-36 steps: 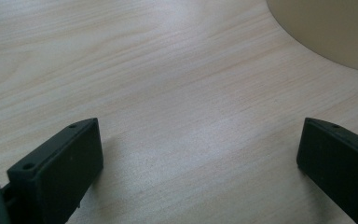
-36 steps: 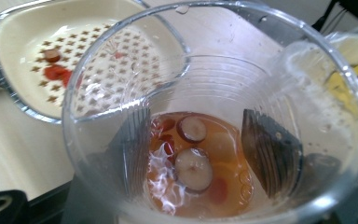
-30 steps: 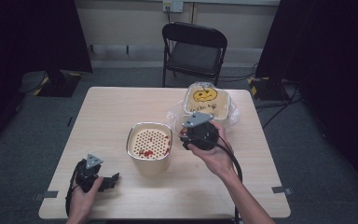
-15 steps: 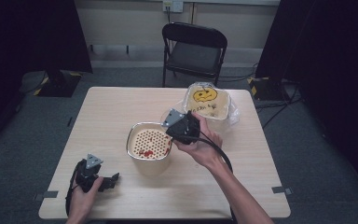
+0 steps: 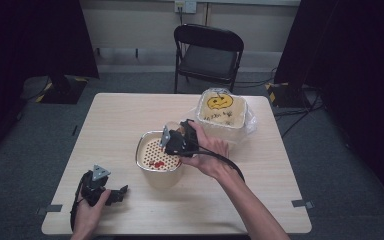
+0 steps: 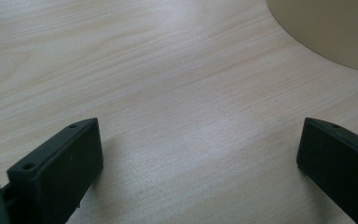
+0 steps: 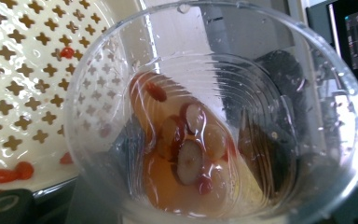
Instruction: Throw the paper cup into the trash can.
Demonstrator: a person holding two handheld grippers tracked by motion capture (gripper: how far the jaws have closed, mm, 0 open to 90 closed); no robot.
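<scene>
With the right claw (image 5: 172, 140) clamped on the cup (image 7: 214, 116) and the left claw (image 6: 200, 154) apart on the desk (image 5: 120, 115), tip slowly so fruit lands in the strainer (image 5: 152, 152).

A black folding chair (image 5: 208, 55) stands behind the wooden table (image 5: 120, 115) on grey carpet (image 5: 25, 150).

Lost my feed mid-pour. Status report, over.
Right gripper shut on clear cup, tilted over strainer. Fruit and liquid remain inside. Left gripper open, idle on table. Nothing blocking.
</scene>
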